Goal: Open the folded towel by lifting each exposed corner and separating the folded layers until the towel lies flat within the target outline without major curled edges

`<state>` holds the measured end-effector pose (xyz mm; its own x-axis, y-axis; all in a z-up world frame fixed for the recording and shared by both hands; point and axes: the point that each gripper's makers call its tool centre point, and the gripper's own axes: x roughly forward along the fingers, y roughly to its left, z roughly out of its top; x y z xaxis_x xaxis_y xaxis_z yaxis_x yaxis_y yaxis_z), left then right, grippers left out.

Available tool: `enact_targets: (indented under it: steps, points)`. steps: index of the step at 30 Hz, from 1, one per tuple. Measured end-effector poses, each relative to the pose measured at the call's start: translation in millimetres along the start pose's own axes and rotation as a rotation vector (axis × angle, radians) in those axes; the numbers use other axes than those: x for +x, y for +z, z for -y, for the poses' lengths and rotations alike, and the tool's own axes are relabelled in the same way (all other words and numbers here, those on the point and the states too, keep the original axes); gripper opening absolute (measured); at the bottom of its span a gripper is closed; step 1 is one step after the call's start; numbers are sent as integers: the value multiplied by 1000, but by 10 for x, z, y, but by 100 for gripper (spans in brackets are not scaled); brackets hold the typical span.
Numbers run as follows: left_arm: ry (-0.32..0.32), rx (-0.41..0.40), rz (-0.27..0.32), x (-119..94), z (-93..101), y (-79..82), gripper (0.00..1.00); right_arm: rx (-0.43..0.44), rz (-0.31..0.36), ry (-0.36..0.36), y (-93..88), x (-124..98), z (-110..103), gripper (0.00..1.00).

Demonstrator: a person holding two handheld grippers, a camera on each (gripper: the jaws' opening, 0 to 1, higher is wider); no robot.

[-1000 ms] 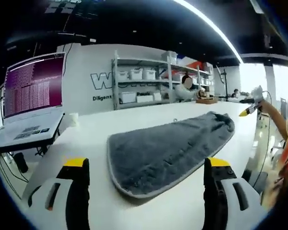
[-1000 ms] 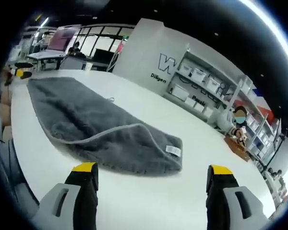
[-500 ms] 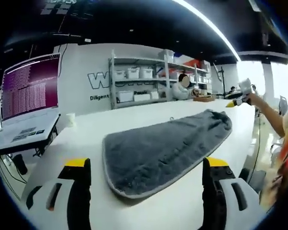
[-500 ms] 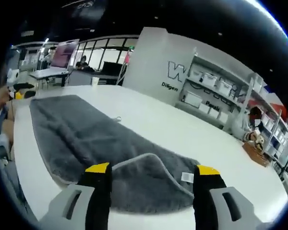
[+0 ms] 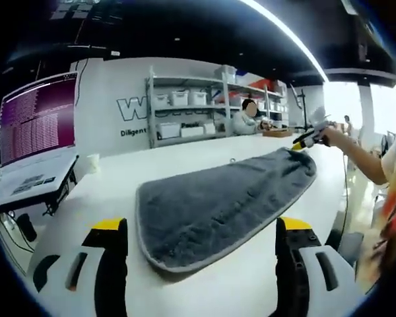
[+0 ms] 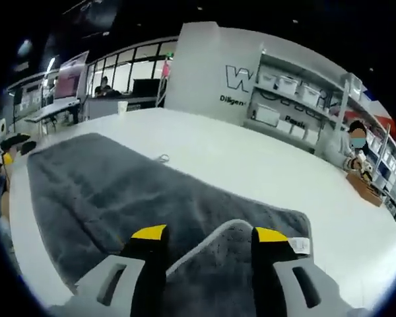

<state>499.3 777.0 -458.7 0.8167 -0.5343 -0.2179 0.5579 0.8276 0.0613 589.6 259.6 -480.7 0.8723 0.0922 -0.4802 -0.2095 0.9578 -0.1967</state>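
**Right gripper over the towel's folded corner**

The right gripper (image 6: 203, 232) has its yellow-tipped jaws spread, straddling the raised, folded-over corner of the grey, pale-edged microfibre towel (image 6: 138, 198). A white label (image 6: 298, 246) sits near that corner. The left gripper (image 5: 197, 224), jaws wide apart, faces the towel's other end on the white table (image 5: 204, 148). A paper cup (image 5: 92, 161) stands beyond.

We are reading a large outlined "W" (image 6: 238, 78) on the white back wall (image 6: 198, 72), with smaller dark lettering beneath starting "Diligen" (image 6: 234, 100). The purple monitor (image 5: 36, 125) is showing text lines too small to read.
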Motion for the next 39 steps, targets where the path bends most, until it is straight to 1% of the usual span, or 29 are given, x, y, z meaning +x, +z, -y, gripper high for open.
enact_targets:
  steps: [1, 3, 5, 6, 7, 9, 12, 13, 15, 17, 24, 27, 32, 39]
  points:
    - [-1, -3, 0, 0, 4, -3, 91, -1, -20, -10, -30, 29, 14, 45]
    - [-3, -6, 0, 2, 17, -7, 91, -20, -85, -50, -145, 95, 49, 44]
    - [-14, -6, -2, 17, 52, -22, 91, -63, -139, -63, -262, 180, 56, 38]
    - [-20, -4, -4, 30, 72, -33, 91, -62, -144, -60, -285, 206, 44, 34]
    - [-24, -4, -5, 38, 84, -41, 91, -72, -159, -42, -343, 247, 20, 27]
    - [-34, -9, -12, 64, 113, -66, 91, -98, -150, -12, -380, 287, -29, 13]
    - [-44, -17, -13, 85, 130, -88, 90, -78, -118, 5, -387, 314, -74, 2]
    - [-45, -22, -14, 89, 128, -95, 90, -76, -109, 6, -385, 308, -74, 0]
    - [-43, -29, -15, 92, 117, -105, 89, -76, -97, 2, -371, 290, -51, 0]
    - [-43, -34, -16, 89, 108, -107, 89, -59, -80, 9, -349, 278, -32, 0]
    - [-40, -42, -2, 52, 102, -48, 87, -55, -20, 13, -295, 142, 14, 0]
    - [-41, -42, -6, 46, 115, -52, 87, -60, 13, 7, -239, 47, 29, 0]
    - [-37, -53, -1, 37, 103, -46, 87, -44, 79, 9, -127, -167, 47, 0]
    - [-41, -48, -4, 48, 126, -39, 87, -10, 163, -22, -24, -496, 167, 0]
